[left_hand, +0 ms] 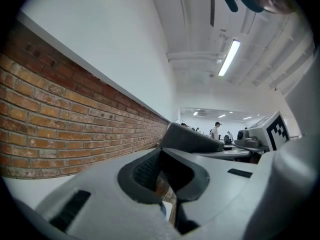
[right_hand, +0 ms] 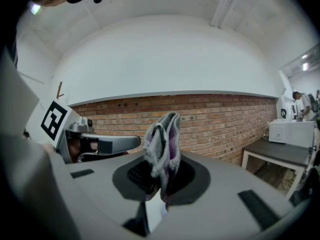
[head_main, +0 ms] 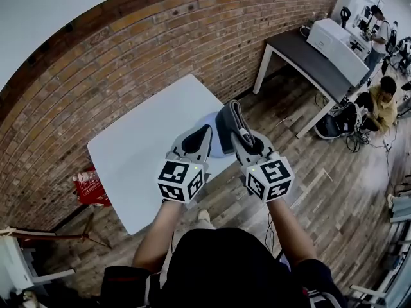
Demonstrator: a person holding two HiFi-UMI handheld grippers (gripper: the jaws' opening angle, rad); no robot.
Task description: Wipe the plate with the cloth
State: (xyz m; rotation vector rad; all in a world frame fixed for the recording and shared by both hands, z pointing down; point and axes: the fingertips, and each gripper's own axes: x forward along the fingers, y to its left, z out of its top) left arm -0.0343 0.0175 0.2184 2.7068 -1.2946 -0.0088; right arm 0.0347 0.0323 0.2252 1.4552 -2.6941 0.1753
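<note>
Right now we judge ourselves to be at the approach step: the cloth is in hand, but the wiping itself does not look begun. Our right claw (right_hand: 160,179) is clamped on the grey cloth (right_hand: 162,139), which stands up out of the jaws as a folded wad with a purplish inner face. In the head view the cloth (head_main: 230,117) hangs over the near edge of the white bench (head_main: 141,153), just above the pale round plate (head_main: 218,151), which lies there partly covered by both tools. Whether cloth and plate touch we cannot tell from any view. Our left claw (left_hand: 167,164) is closed on nothing, its jaws drawn together with only brick wall and room beyond them, and in the head view it (head_main: 204,132) sits just beside the right claw (head_main: 239,136) at the plate's left side. The next move, as we see it, calls for tipping the right claw down so the free end of the cloth presses flat on the plate's face, then sweeping it across. If the plate is likely to slide on the smooth bench, our left claw would first have to open to steady its rim
</note>
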